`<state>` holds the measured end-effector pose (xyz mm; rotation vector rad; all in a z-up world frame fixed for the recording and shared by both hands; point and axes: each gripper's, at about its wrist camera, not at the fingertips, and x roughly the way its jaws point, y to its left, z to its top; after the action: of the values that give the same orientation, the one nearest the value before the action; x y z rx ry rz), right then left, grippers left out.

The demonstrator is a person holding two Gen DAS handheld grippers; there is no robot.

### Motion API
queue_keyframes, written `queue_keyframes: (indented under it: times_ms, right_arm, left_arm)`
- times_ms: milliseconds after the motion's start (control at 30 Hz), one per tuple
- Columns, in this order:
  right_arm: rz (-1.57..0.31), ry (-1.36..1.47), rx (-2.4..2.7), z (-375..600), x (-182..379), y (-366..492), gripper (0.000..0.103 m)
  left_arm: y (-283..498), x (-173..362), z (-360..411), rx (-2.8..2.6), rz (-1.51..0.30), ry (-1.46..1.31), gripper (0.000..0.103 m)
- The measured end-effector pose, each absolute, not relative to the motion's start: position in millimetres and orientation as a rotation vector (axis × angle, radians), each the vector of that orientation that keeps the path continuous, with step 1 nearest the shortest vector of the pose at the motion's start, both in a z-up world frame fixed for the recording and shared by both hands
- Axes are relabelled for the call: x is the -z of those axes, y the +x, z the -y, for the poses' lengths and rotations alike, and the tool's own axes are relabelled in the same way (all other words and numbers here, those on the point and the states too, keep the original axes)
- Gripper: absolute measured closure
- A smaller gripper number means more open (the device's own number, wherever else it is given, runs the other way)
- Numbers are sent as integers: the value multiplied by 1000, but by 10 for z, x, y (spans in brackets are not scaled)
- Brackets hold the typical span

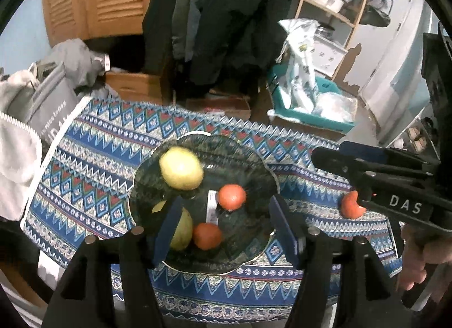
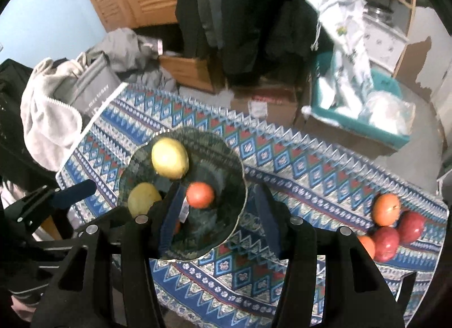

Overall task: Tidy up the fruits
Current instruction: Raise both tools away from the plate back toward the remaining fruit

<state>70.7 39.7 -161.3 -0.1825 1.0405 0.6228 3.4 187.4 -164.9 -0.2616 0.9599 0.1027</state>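
A dark glass plate sits on the patterned cloth. It holds two yellow fruits and two orange-red fruits. My left gripper hovers open above the plate with nothing between its fingers. My right gripper also stands open and empty over the plate's right half, and it reaches in from the right in the left wrist view. Several orange and red fruits lie on the cloth at the right. One of them is half hidden behind the right gripper.
The blue patterned cloth covers a small table with edges near on all sides. A grey bag and white towel sit at the left. A teal bin, cardboard boxes and hanging dark coats stand beyond.
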Motion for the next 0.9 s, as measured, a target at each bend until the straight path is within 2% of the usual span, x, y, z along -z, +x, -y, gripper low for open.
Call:
queue_keyframes:
  times_ms: [100, 200, 500, 900]
  right_arm:
    - [-1008, -168, -609, -308, 1434, 674, 45]
    - [-978, -156, -597, -203, 1283, 653, 44]
    - [-876, -113, -559, 191, 804, 529, 34]
    - [-795, -72, -514, 737, 474, 344, 27]
  left_arm:
    - [22, 1529, -1811, -90, -936, -250, 37]
    - [0, 1413, -1731, -83, -907, -226, 31]
    - [-12, 1167, -1541, -60, -856, -198, 23]
    - [4, 996, -1191, -19, -848, -162, 22]
